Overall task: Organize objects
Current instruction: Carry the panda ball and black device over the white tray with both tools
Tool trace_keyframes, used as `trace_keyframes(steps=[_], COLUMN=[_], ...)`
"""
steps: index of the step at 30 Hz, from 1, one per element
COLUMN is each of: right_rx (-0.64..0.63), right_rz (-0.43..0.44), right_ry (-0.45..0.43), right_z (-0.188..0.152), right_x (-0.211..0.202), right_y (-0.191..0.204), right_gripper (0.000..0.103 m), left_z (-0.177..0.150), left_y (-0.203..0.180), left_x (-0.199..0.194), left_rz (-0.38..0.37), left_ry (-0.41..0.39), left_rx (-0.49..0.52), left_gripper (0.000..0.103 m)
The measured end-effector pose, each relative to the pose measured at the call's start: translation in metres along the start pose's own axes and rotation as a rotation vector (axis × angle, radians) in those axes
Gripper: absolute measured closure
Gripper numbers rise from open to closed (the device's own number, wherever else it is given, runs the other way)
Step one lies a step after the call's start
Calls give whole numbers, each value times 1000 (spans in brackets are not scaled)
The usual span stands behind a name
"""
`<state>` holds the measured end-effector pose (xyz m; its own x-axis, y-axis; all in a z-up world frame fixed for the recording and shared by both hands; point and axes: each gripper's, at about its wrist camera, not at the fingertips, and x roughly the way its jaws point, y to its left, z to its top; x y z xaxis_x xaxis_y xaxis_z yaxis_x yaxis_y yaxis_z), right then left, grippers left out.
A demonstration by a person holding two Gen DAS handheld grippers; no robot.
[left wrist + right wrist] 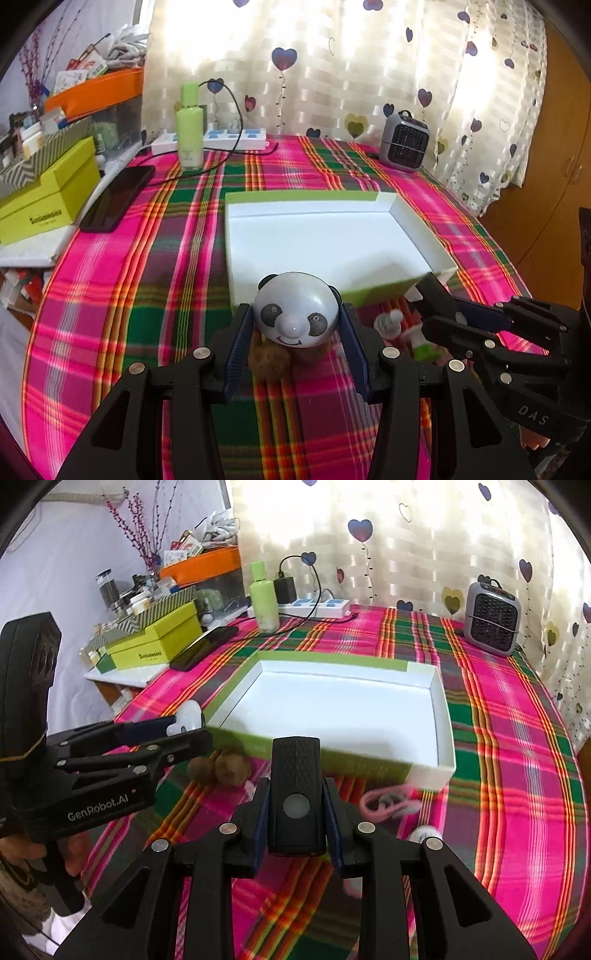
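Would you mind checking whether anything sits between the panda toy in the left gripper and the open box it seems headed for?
Nothing visible blocks it. The panda toy, clamped in the left gripper, sits just short of the open box's near wall, and the box floor looks bare. The right gripper, holding a black device, is off to the side.

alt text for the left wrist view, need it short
The left claw grips a panda-face toy just short of an empty white tray on a pink-and-green plaid cloth. The right claw, at the right, holds a black object.
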<state>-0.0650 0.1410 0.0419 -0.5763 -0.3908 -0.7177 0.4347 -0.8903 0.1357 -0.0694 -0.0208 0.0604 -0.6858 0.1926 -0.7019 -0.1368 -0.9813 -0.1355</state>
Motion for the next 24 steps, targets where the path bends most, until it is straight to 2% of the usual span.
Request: trace_keyframes(steps=[4,12,24], right_rx=[8,23,49], right_rz=[-7,-7,-29], right_ry=[-2,15,82], right_z=[18,42,72], right_x=[9,34,85], right_y=[-10,-20,-41], right_gripper=[75,75,75], left_z=[14,38,70], left_y=[0,2,13], left_x=[8,38,91], left_rz=[7,-8,23], left_ry=[-8,30,82], left_rx=[1,-8,-13], left_gripper=[57,57,57])
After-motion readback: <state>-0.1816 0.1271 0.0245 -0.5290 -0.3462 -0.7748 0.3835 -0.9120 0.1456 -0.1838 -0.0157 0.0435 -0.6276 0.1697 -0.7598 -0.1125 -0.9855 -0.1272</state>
